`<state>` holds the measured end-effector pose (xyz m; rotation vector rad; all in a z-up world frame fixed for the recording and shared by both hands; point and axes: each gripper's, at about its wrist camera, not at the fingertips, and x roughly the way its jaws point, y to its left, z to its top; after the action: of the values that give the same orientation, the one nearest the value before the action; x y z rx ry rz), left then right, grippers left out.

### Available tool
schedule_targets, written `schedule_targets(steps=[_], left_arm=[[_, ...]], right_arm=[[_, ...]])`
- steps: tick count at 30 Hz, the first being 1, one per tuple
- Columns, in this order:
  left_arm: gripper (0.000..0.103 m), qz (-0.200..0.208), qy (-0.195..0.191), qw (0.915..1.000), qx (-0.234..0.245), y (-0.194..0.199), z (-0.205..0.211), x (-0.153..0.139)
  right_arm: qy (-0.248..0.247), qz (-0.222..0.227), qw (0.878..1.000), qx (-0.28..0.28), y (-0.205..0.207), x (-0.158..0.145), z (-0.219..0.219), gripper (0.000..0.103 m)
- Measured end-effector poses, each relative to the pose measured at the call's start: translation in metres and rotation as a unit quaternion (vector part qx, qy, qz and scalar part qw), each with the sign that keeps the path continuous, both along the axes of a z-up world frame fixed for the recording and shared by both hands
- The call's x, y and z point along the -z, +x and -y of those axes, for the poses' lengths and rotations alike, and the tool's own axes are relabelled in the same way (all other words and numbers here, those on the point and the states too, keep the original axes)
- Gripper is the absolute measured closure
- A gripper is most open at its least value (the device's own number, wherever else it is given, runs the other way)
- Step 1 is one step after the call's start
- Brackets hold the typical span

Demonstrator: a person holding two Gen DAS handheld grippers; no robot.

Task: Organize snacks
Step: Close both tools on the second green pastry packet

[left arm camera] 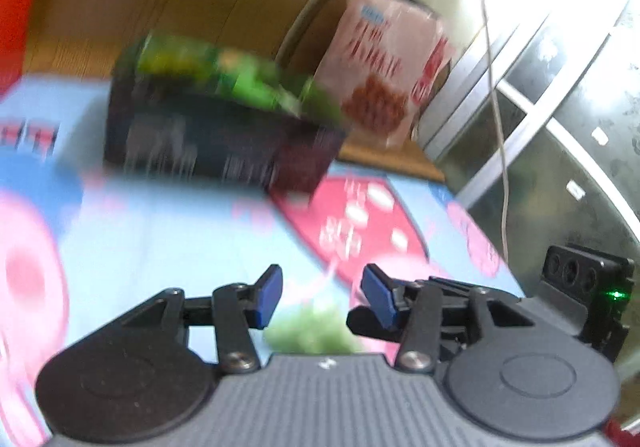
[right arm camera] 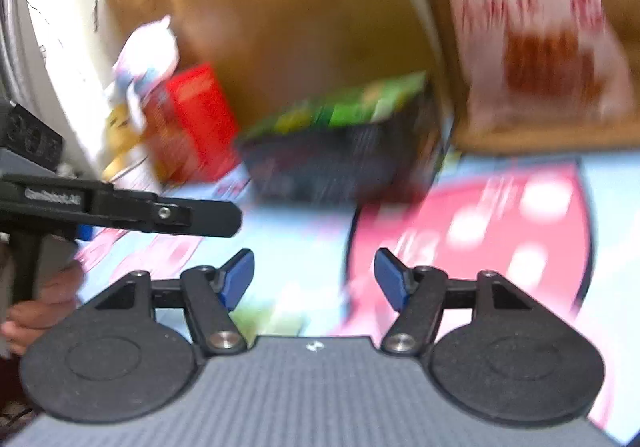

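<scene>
Both views are motion-blurred. A dark snack box with a green top (left arm camera: pixel 216 119) lies on a light blue cartoon mat (left arm camera: pixel 160 231); it also shows in the right wrist view (right arm camera: pixel 340 143). A pink snack bag (left arm camera: pixel 384 75) stands upright behind it, also seen in the right wrist view (right arm camera: pixel 528 35). A red box (right arm camera: pixel 192 123) and a pale crumpled packet (right arm camera: pixel 148 51) sit left of the dark box. My left gripper (left arm camera: pixel 322 295) is open and empty, short of the dark box. My right gripper (right arm camera: pixel 314 277) is open and empty over the mat.
A wooden panel (right arm camera: pixel 288 15) rises behind the snacks. A metal-framed glass cabinet (left arm camera: pixel 560 119) with a hanging white cable (left arm camera: pixel 496 99) stands at the right. The left gripper's body (right arm camera: pixel 120 207) and the hand holding it (right arm camera: pixel 44 303) show at the left of the right wrist view.
</scene>
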<state>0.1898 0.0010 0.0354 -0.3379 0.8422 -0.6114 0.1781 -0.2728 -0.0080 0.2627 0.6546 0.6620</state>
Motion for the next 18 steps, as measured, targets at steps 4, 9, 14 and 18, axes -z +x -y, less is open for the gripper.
schedule_targets(steps=[4,9,14,18], left_arm=[[0.061,-0.028,-0.027,0.9992,-0.01,-0.022,-0.016,0.019],[0.061,-0.027,-0.031,0.9982,-0.043,-0.056,-0.05,0.017],[0.064,-0.033,-0.042,0.9966,-0.062,-0.102,-0.087,0.024],[0.063,-0.019,-0.047,0.9953,-0.082,-0.118,-0.107,0.016]], right_arm=[[-0.027,0.016,0.999,-0.042,-0.03,0.0,-0.03,0.057],[-0.075,0.062,0.99,-0.101,-0.05,-0.006,-0.079,0.053],[-0.153,0.138,0.958,-0.201,-0.074,-0.001,-0.13,0.042],[-0.173,0.157,0.944,-0.232,-0.086,0.0,-0.15,0.035]])
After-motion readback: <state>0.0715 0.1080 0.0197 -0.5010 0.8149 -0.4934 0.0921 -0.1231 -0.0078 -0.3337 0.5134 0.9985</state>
